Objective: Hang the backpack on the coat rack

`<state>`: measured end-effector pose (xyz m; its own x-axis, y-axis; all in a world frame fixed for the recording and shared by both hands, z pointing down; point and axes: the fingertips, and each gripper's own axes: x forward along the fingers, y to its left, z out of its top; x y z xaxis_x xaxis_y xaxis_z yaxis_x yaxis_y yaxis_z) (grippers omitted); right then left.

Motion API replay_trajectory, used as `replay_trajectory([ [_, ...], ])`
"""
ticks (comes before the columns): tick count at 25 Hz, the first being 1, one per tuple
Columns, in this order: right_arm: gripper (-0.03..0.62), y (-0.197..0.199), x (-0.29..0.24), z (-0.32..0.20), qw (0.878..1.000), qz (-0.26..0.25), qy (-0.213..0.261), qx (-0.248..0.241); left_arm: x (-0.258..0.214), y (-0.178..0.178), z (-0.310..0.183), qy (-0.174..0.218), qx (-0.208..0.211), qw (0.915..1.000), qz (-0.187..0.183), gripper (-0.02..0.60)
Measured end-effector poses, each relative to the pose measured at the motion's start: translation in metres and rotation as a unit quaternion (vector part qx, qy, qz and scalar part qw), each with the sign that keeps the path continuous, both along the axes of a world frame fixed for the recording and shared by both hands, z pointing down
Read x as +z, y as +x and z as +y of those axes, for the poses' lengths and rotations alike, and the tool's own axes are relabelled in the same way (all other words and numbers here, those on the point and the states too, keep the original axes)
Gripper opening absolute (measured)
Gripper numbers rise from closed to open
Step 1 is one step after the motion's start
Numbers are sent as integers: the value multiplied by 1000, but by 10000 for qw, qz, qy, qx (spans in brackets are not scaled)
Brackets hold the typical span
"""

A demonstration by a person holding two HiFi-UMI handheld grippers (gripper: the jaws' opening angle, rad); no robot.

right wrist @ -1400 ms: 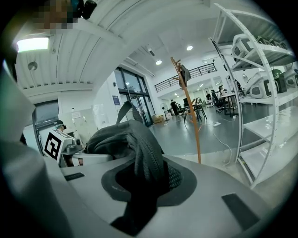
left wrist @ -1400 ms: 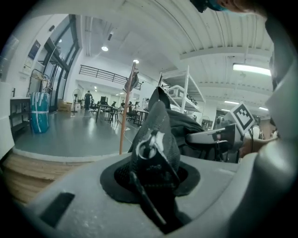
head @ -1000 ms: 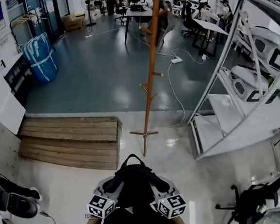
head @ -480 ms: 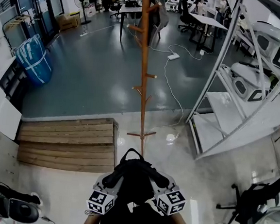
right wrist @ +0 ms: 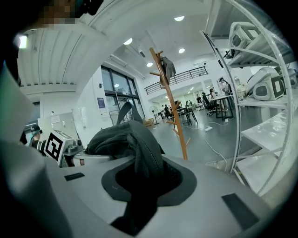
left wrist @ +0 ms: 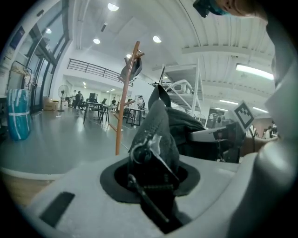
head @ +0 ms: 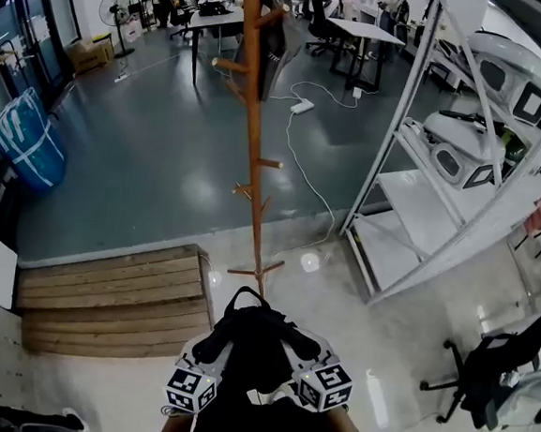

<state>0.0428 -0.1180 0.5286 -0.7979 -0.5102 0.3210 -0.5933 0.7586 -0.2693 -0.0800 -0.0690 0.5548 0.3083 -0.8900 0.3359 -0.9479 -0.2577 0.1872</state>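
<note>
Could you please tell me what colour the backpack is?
Black; the backpack shows best in the head view.

The head view looks steeply down on the backpack (head: pixel 257 346) and ahead to the rack (head: pixel 253 134). Each gripper view sits low, close behind the backpack, facing the same rack.

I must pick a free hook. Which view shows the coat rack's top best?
The right gripper view: the top of the coat rack is whole, its pegs clear, a grey garment on it. The left gripper view shows it almost as well. The head view cuts the top off.
</note>
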Motion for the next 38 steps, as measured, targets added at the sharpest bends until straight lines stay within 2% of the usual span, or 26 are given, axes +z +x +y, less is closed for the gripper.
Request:
replay_trajectory([
  [20,66,-121,12,-115,9982,3,-156,584,11,-126,-132,-85,672,9977,16,123],
  [26,66,-142,23,-144,9962,10,-185,850,22,-149,-167,-100,968,9953,29,123],
  [38,66,-160,43,-194,9917,65,-307,1246,43,-168,-227,-194,1372,9903,114,123],
])
